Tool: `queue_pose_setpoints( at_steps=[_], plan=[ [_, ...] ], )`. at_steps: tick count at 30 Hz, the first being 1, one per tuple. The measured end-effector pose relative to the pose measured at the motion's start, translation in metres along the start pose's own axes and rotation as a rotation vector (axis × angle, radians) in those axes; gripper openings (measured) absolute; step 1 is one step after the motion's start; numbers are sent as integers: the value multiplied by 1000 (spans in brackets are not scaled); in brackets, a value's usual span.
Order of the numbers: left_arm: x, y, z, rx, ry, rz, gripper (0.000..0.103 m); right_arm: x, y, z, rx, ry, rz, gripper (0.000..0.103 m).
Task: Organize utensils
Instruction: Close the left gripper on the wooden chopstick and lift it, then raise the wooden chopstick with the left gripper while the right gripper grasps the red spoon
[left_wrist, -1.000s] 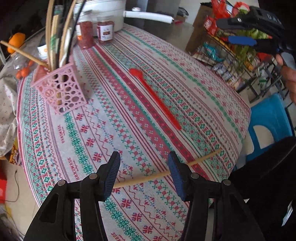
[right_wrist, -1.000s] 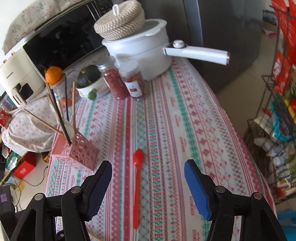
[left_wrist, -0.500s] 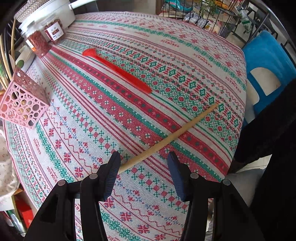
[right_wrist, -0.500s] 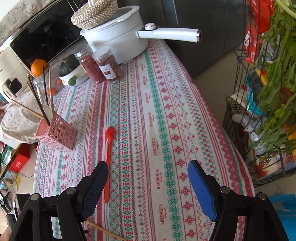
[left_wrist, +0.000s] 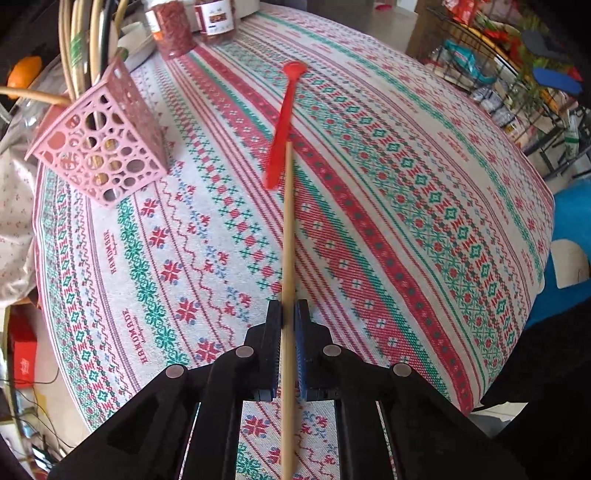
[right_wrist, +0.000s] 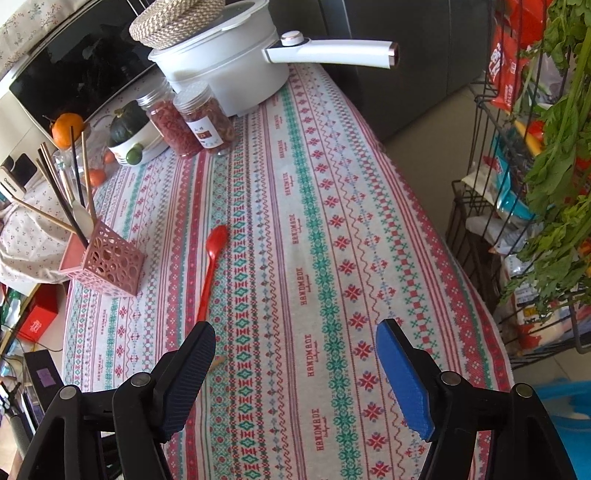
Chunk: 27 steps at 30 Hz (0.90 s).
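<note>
Left wrist: tool (left_wrist: 288, 314) now clamps chopstick (left_wrist: 287, 236), previously open.

— What is on the table?
— One red spoon (right_wrist: 212, 264), one loose wooden chopstick (left_wrist: 288, 236), one pink holder (right_wrist: 107, 264), two jars (right_wrist: 190, 123), one white pot (right_wrist: 225, 77).
— Fruit?
— One orange (right_wrist: 66, 127).

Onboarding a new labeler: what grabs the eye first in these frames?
First, the wooden chopstick clamped in the shut left gripper, running straight up the left wrist view toward the red spoon lying on the striped tablecloth. To the left stands the pink holder, already stuffed with utensils. In the right wrist view, the right gripper hangs open and empty over the cloth, with the white pot at the far end.
</note>
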<state>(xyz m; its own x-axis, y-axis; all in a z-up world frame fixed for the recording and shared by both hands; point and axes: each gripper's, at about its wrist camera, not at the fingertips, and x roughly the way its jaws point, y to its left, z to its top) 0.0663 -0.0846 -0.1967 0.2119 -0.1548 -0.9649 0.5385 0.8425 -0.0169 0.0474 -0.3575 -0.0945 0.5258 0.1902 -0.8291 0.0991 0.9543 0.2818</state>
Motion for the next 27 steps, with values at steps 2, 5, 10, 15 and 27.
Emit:
queue_pose_setpoints(
  at_steps=[2,5,10,15,27],
  plan=[
    [0,7,2,-29,0,-32,7,3,-2,0,3,7,1,77],
    [0,15,7,-63,-13,-64,8,10,-3,0,4,18,3,77],
    [4,9,30,-67,-23,-71,8,24,-3,2,2,45,-5,77],
    [16,-6,60,-73,-24,-63,8,32,-2,3,-1,65,-10,77],
    [-24,4,53,-88,-148,-98,6,62,-4,7,48,110,-34,78]
  ],
)
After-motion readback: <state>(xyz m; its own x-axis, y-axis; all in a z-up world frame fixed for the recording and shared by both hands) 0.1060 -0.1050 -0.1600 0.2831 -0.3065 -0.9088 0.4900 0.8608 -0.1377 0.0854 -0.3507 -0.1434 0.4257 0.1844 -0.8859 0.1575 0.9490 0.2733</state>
